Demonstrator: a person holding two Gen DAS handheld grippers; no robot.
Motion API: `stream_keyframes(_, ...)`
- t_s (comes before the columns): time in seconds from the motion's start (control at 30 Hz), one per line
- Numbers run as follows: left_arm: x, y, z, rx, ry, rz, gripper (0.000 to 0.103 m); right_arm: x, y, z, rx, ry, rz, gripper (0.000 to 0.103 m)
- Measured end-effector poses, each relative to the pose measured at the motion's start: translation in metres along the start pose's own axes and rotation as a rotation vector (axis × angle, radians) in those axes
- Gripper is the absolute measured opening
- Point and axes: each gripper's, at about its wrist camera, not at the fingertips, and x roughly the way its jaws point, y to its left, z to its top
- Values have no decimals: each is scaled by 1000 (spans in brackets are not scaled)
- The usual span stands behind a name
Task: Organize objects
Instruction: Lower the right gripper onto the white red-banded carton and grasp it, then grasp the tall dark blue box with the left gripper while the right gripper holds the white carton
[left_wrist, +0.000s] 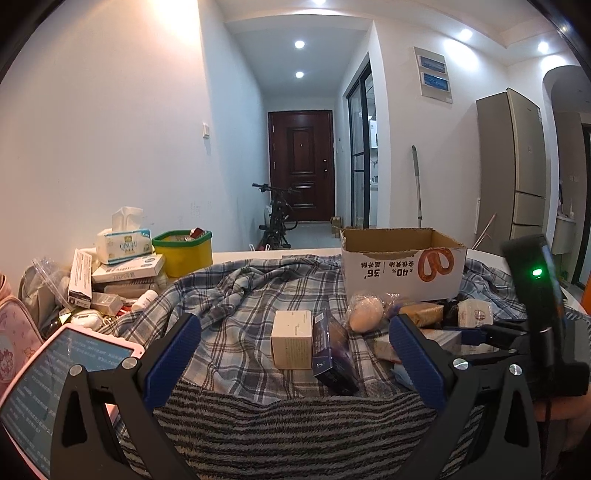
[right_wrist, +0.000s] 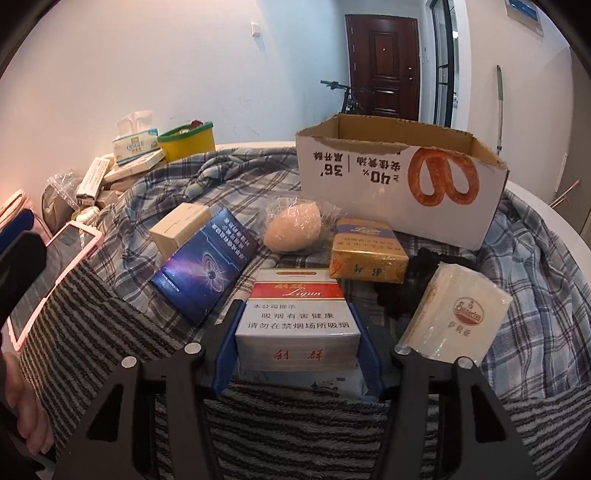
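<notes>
Now the right gripper (right_wrist: 297, 328) jaws clamp the red-and-white carton (right_wrist: 297, 317), blue box (right_wrist: 205, 264) and gold pack (right_wrist: 365, 254) crowding close.

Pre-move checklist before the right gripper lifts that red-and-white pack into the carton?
1. Right gripper closed on the red-and-white pack: ok, blue pads against both sides.
2. Grip depth: cannot tell, the pack's near end is hidden between the jaws.
3. Cardboard carton open on top: ok, flaps torn off; its inside is not visible.
4. Path to carton: not ok, the gold pack and wrapped bun lie between; lift above them.
5. Left gripper out of the way: ok, open and empty over the plaid cloth.
</notes>
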Motion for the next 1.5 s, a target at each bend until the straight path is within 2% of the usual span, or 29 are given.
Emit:
stream_keyframes(0.17,-3,-3,-1,11,-15,7,103,-28,-11,-3,49,-138,23,55)
stream_keyframes(0.37,-5,-3,-1,9,-24,7,103,-77,-25,-16,120,-390,4,55)
stream_keyframes(0.47,-6,1,0,-12,-34,-23,103,-97,-24,-22,121,-494,-6,55)
stream_keyframes(0.73,-2,15,0,-73,-11,-58,103,-106,-20,-23,113,-538,-8,55)
stream_keyframes(0.93,0,12,0,-54,10,-82,103,-112,-25,-29,118,-575,-3,55)
stream_keyframes(1.1,15,-2,4,18,89,-83,103,-118,-25,-29,97,-609,-8,55)
stream_keyframes(1.23,18,-15,7,58,106,-78,103,-135,-28,-27,69,-709,-132,55)
stream_keyframes(1.3,24,-20,8,70,139,-101,103,-141,-32,-26,69,-729,-176,55)
stream_keyframes(1.37,39,-24,7,72,223,-142,103,-143,-35,-29,66,-739,-229,55)
stream_keyframes(1.4,50,-25,5,63,291,-181,103,-143,-34,-31,62,-742,-249,55)
stream_keyframes(1.47,73,-20,0,8,413,-246,103,-139,-37,-33,70,-731,-245,55)
stream_keyframes(1.5,79,-18,-1,-14,437,-245,101,-137,-37,-32,70,-722,-241,55)
